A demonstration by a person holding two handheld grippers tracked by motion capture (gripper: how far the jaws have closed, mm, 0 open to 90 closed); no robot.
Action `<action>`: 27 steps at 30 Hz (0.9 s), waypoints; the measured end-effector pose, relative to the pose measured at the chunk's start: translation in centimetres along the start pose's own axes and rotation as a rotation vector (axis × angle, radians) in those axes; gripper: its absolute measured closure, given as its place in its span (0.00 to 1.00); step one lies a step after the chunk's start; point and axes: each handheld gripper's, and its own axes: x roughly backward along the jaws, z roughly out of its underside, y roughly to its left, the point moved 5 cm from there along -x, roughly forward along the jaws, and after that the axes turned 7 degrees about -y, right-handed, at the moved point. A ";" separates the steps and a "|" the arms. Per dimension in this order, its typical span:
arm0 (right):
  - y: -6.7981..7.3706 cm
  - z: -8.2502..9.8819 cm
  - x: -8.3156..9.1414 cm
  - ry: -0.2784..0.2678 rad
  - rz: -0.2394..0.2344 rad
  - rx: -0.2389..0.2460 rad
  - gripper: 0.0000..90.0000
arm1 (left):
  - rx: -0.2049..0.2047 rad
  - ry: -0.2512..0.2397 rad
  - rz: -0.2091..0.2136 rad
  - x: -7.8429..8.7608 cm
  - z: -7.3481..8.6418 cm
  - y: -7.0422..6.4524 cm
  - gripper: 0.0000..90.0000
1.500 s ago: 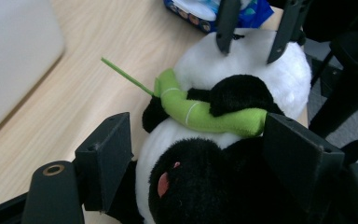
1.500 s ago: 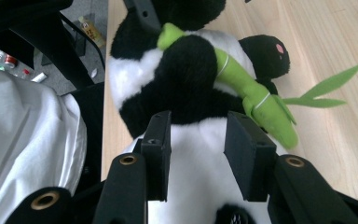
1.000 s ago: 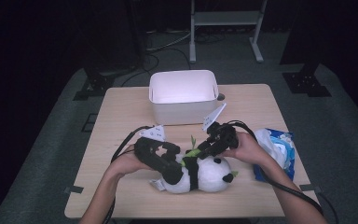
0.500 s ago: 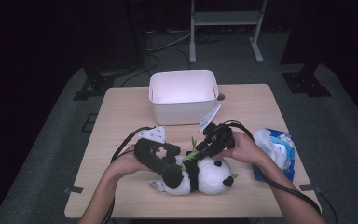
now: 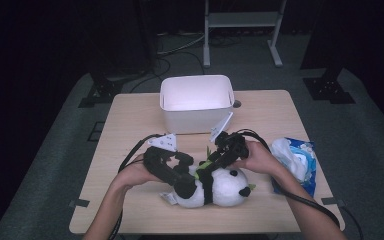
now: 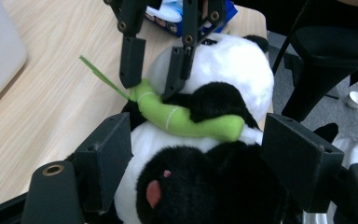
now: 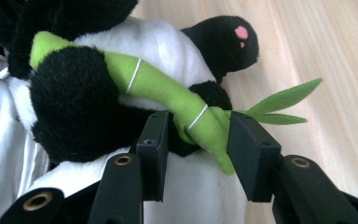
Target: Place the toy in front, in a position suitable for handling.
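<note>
Lying on its side near the table's front edge, the panda (image 5: pixel 215 186) points its head toward my right and its feet toward my left, long axis running along that edge. A green bamboo (image 7: pixel 168 91) stalk crosses its chest under one black arm, leaves sticking out over bare wood.

My left gripper (image 5: pixel 184 186) straddles the panda's lower body, pads set against the plush on both sides as far as I can tell. My right gripper (image 7: pixel 196 140) has its jaws either side of the bamboo's leafy end; they have just been opening slightly, with the stalk between them and a gap showing at the left pad.

Behind the panda stands a white bin (image 5: pixel 196 102), with open tabletop between. A blue packet (image 5: pixel 295 160) lies by the table's (image 5: pixel 130 115) right edge, near the panda's head. Left of the toy the wood is free to the edge.
</note>
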 end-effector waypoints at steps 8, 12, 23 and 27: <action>-0.3 0.0 -0.5 0.019 -0.017 -0.005 0.63 | -0.005 0.001 0.000 0.1 -0.1 0.0 0.26; -0.2 0.0 -0.6 0.018 -0.029 -0.001 0.66 | -0.003 -0.001 -0.002 0.1 -0.1 0.0 0.26; 0.5 0.1 0.2 -0.041 -0.013 0.068 1.00 | 0.008 -0.006 -0.010 0.1 -0.1 0.4 0.26; 0.0 0.0 1.1 -0.058 -0.032 0.023 1.00 | 0.012 0.001 -0.007 0.0 0.0 0.4 0.26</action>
